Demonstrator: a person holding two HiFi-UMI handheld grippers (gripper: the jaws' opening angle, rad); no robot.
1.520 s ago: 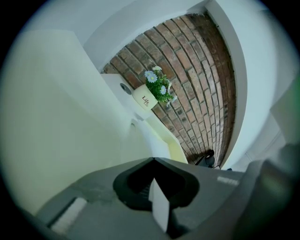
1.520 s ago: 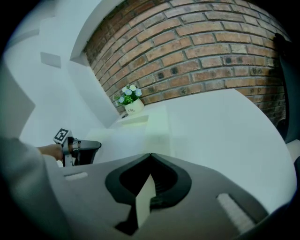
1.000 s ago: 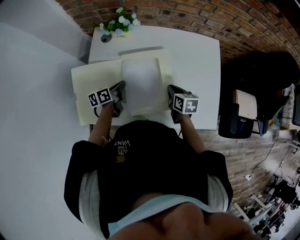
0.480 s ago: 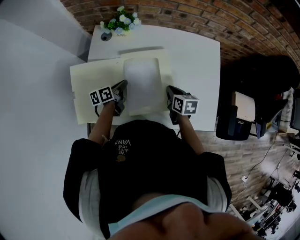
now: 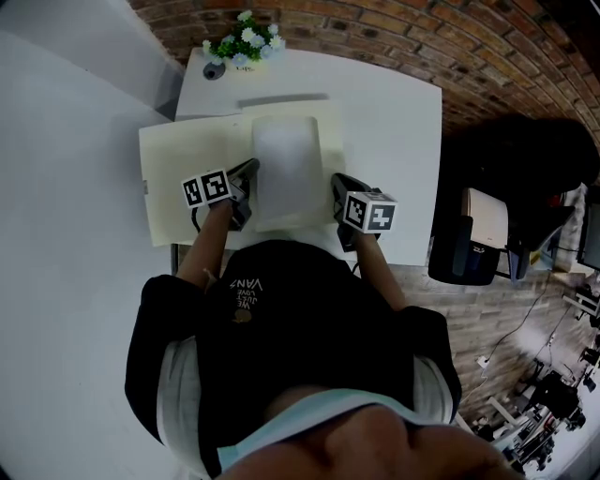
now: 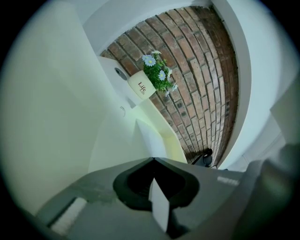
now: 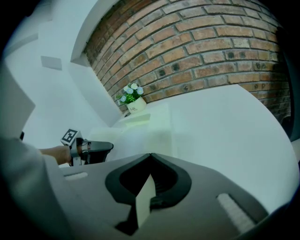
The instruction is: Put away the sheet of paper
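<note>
- A white sheet of paper (image 5: 286,169) is held over the right half of an open pale-yellow card folder (image 5: 187,155). The folder is spread on a white rectangular table (image 5: 398,112).
- The left gripper (image 5: 246,172) is set at the sheet's left edge and the right gripper (image 5: 339,181) at its right edge, both near the end closest to the person.
- Left gripper view: the jaws of the left gripper (image 6: 153,160) are seen pressed together, with a white strip of the sheet (image 6: 158,206) clamped between them.
- Right gripper view: the jaws of the right gripper (image 7: 150,154) are likewise closed on the paper's edge (image 7: 144,199). The left gripper (image 7: 96,146) is visible across the sheet.
- Whether the sheet's far end rests on the folder cannot be told.
- A small white pot of white flowers with green leaves (image 5: 242,42) is noted at the table's far left corner, against a red brick wall (image 5: 375,23).
- A small round grey object (image 5: 215,72) is seen just beside the pot.
</note>
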